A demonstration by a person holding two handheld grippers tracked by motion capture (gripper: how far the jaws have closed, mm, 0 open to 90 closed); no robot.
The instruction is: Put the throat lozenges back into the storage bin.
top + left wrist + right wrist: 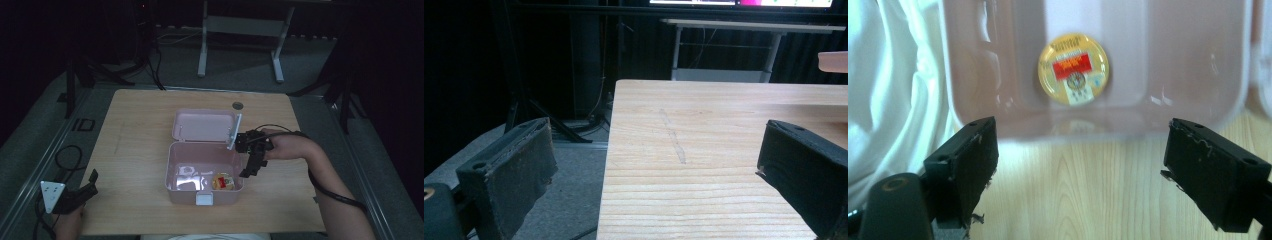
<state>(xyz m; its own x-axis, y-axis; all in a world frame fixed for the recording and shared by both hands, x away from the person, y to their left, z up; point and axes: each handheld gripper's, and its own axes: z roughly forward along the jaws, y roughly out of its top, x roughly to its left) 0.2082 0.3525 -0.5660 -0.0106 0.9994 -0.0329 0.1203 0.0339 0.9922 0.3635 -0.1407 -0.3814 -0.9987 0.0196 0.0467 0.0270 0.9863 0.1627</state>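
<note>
Right now the right tool [248,170] hangs at the right-hand wall of the pink box [172,175], near its front corner, with its jaws pointing down and toward the person. In the right gripper view those jaws stand wide apart with nothing between them; bare wood and the box's near wall lie in the gap. Past the wall, on the floor of the box, lies a round yellow container [1073,68] with a red band across its label, flat and face up. From the high view it sits in the box's front right corner, close beside the right tool but not touched by it. Something pale and shiny [187,171] lies toward the left side of the box floor; what it is cannot be told.

The box stands in the middle of the wooden desk [135,130], its hinged lid [204,125] thrown back behind it and a white latch [204,199] on its front wall.

Well apart, at the desk's near left corner, the left tool [92,181] rests low in the person's left hand [69,225]. Its jaws are also spread wide and hold nothing, one over the desk's surface, the other past its left edge above the grey floor [569,200].
</note>
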